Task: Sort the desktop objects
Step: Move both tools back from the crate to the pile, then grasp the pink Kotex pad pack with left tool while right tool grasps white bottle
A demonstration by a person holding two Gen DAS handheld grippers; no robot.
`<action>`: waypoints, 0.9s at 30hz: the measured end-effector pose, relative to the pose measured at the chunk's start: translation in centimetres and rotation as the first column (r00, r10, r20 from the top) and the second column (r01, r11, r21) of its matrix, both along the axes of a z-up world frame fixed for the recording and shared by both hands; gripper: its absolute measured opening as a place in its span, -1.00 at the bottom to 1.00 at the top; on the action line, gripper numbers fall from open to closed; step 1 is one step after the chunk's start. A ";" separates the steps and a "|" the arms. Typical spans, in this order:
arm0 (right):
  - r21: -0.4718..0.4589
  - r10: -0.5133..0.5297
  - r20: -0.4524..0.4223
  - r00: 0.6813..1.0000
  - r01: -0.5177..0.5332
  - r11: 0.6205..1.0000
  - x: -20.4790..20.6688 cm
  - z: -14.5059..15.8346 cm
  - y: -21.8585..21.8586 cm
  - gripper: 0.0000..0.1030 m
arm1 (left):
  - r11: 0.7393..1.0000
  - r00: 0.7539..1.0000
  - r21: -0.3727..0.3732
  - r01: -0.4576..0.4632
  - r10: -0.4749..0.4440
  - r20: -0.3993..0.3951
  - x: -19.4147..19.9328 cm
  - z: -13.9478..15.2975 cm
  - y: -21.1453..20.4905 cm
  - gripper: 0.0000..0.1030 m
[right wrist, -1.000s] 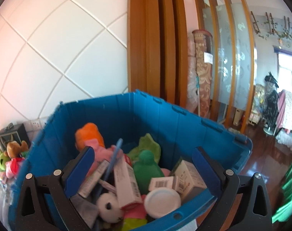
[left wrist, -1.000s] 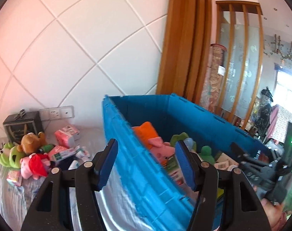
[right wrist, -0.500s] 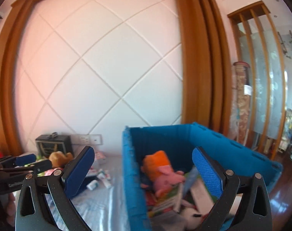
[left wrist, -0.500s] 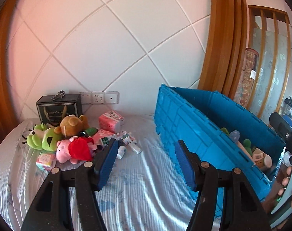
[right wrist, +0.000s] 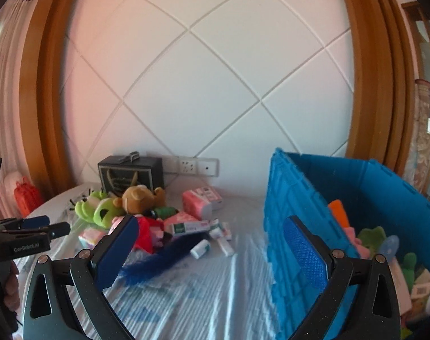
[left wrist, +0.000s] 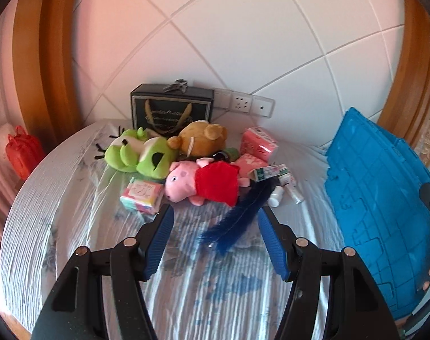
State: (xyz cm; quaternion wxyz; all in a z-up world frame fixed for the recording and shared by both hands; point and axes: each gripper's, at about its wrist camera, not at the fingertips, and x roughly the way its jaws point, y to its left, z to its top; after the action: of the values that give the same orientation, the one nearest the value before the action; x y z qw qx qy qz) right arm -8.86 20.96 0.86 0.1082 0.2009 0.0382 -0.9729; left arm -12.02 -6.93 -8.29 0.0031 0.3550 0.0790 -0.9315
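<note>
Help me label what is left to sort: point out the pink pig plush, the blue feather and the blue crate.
pink pig plush (left wrist: 183, 182), left wrist view, on its face.
blue feather (left wrist: 237, 219), left wrist view, mid-vane.
blue crate (right wrist: 294, 195), right wrist view, outer side wall.

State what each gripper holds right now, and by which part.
Nothing is held. The left gripper and right gripper are both open and empty above the striped tablecloth.
</note>
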 end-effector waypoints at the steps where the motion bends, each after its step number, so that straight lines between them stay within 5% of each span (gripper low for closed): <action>1: 0.002 0.013 0.022 1.000 -0.013 1.000 -0.8 -0.6 -0.4 1.00 | 1.000 1.000 -0.005 -0.016 0.016 0.018 -0.6 -0.8 -0.9 0.18; 10: 0.063 0.044 0.301 0.953 -0.066 0.996 -9.3 -9.0 -2.3 1.00 | 0.995 0.968 -0.028 -0.101 0.104 0.230 -5.5 -9.8 -9.7 0.18; 17: 0.136 -0.002 0.486 0.874 -0.073 0.988 -15.5 -16.1 -2.9 1.00 | 0.993 0.953 -0.039 -0.114 0.121 0.279 -10.0 -13.2 -14.7 0.18; 23: 0.127 -0.031 0.562 0.827 -0.049 0.991 -19.4 -19.4 -2.8 1.00 | 0.999 0.957 -0.010 -0.038 0.039 0.289 -15.2 -13.9 -13.9 0.18; 27: 0.098 -0.042 0.597 0.801 -0.021 0.995 -22.2 -20.6 -2.9 1.00 | 1.000 0.931 -0.021 0.006 0.002 0.364 -18.7 -16.2 -12.7 0.18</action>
State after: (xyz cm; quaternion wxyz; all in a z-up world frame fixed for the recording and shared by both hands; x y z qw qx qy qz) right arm -31.02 18.04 -19.75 0.0992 0.5025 0.0498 -0.8574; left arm -30.76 -19.67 -24.52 0.0207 0.5213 0.0667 -0.8505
